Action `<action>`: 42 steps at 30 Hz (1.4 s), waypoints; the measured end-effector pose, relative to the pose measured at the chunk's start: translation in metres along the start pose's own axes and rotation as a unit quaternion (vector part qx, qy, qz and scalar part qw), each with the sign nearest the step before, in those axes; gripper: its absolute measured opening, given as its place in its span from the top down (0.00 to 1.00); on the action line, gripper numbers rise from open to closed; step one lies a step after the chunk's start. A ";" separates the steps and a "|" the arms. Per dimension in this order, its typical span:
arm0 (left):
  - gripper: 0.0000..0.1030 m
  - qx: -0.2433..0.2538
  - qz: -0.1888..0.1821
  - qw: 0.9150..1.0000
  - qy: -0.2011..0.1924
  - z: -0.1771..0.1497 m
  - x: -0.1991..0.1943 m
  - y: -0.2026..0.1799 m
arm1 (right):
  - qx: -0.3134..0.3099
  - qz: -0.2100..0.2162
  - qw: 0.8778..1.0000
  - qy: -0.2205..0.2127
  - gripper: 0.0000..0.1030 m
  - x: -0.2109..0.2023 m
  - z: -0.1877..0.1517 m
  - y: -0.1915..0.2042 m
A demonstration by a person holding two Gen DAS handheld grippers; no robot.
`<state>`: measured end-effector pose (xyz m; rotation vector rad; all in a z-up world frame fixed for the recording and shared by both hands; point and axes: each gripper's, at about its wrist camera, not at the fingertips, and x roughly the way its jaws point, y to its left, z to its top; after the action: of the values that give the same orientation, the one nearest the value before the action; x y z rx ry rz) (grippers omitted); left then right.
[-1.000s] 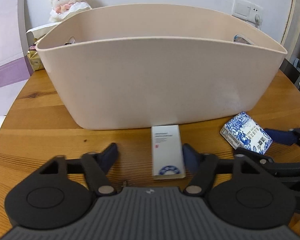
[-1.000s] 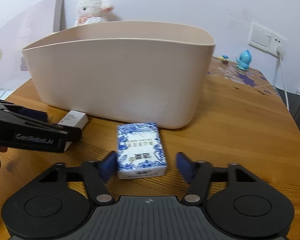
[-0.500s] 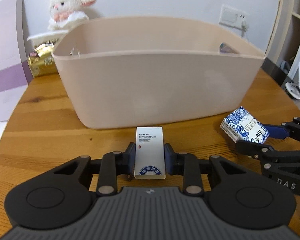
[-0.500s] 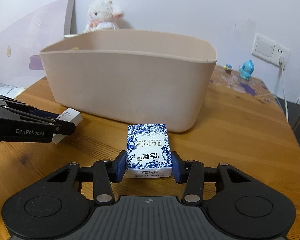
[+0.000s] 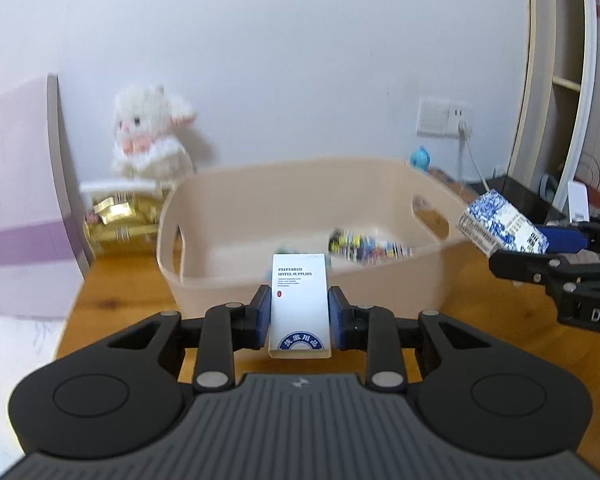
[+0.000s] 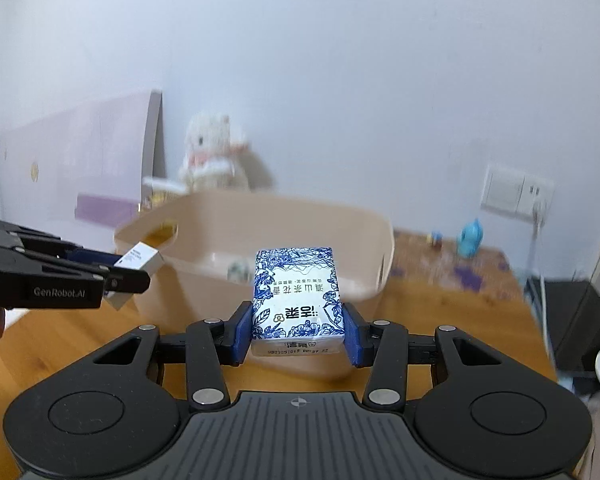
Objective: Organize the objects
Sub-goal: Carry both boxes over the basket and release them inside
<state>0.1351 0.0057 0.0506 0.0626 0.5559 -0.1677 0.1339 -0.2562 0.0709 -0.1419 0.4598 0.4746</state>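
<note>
My left gripper (image 5: 299, 312) is clamped on the long side faces of the white hotel-supplies box (image 5: 300, 306), a light, stiff carton I judge will crush under excess force, held in the air before the near wall of the beige bin (image 5: 300, 284). My right gripper (image 6: 298, 330) is clenched across the blue-and-white tissue pack (image 6: 298, 294), which I judge soft and slippery in its wrapper, held off the table (image 6: 440, 320) near the bin's right end.

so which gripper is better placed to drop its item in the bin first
Probably left. Its white box lines up with the middle of the bin; the right's tissue pack hangs at the bin's right end, by the rim.
</note>
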 end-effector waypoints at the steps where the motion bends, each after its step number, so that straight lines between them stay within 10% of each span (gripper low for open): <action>1: 0.69 0.002 0.003 1.000 -0.005 0.006 0.000 0.001 | 0.000 -0.002 1.000 -0.007 0.58 0.000 0.006 -0.001; 14: 0.69 -0.018 0.054 0.998 0.034 0.063 0.060 0.012 | 0.049 -0.026 0.998 -0.008 0.58 0.054 0.061 -0.021; 28: 0.69 -0.032 0.084 0.981 0.171 0.042 0.140 0.017 | 0.033 -0.061 0.993 0.101 0.58 0.132 0.044 -0.013; 36: 0.67 -0.027 0.079 0.980 0.181 0.036 0.145 0.017 | 0.019 -0.048 0.989 0.141 0.49 0.145 0.034 -0.008; 42: 0.27 -0.024 0.080 0.985 0.149 0.044 0.128 0.016 | 0.026 -0.052 0.991 0.122 0.31 0.134 0.038 -0.010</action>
<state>0.2676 -0.0009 0.0200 0.0866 0.8495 0.0123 0.2593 -0.2012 0.0435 -0.1733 0.7012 0.3425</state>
